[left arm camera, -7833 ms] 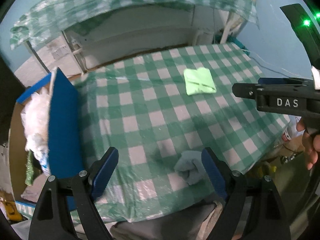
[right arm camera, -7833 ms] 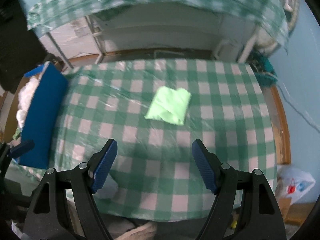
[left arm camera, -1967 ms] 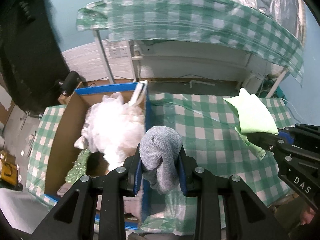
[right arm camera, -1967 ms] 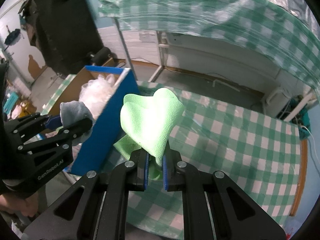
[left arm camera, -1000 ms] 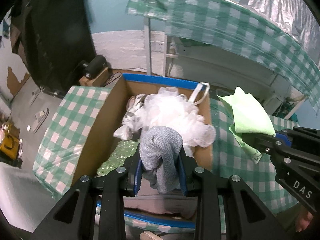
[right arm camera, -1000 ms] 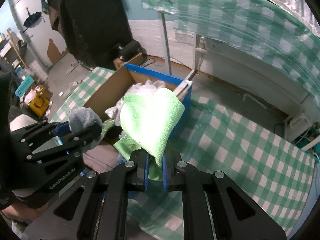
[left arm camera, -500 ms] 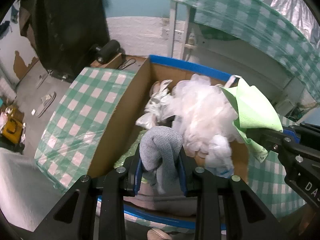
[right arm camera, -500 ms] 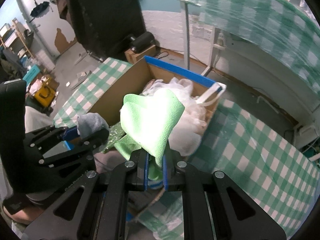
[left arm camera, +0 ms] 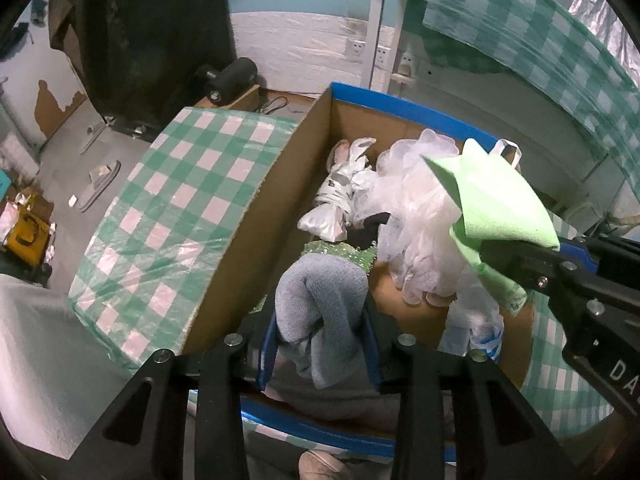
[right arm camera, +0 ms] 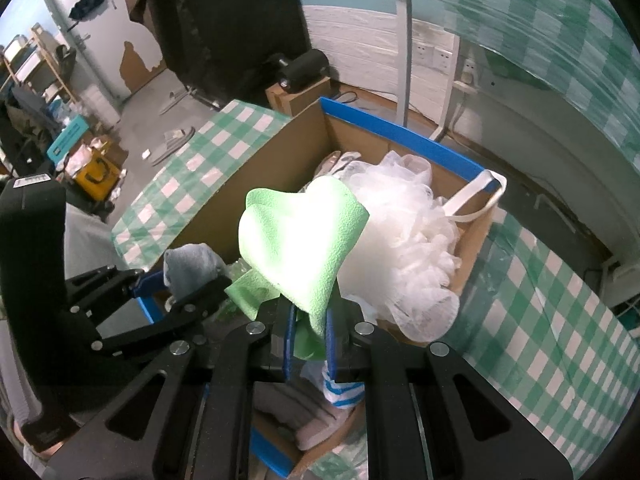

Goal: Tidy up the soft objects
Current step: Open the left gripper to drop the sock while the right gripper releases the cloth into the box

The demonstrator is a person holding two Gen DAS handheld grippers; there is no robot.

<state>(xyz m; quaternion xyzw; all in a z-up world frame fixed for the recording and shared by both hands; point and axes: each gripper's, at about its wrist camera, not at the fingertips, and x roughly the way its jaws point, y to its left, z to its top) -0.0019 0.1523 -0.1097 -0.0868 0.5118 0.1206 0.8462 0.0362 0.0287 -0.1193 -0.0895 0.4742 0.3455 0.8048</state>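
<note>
Over the cardboard box (left arm camera: 256,216), the left gripper (left arm camera: 320,344), jaws just easing apart, grasps a grey sock (left arm camera: 320,304). The right gripper (right arm camera: 308,340) is clenched on a green cloth (right arm camera: 296,240) above the box's white mesh sponge (right arm camera: 404,248).

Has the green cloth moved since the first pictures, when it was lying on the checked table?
Yes. The green cloth has left the checked table and now hangs in the right gripper above the cardboard box.

The grey sock (left arm camera: 320,316) hangs down over the near floor of the cardboard box (left arm camera: 248,240), hiding it. At three o'clock the right gripper (left arm camera: 500,256) runs off the frame, its lettering clipped. Under the white mesh pouf (right arm camera: 404,236), the box contents can't be made out.
</note>
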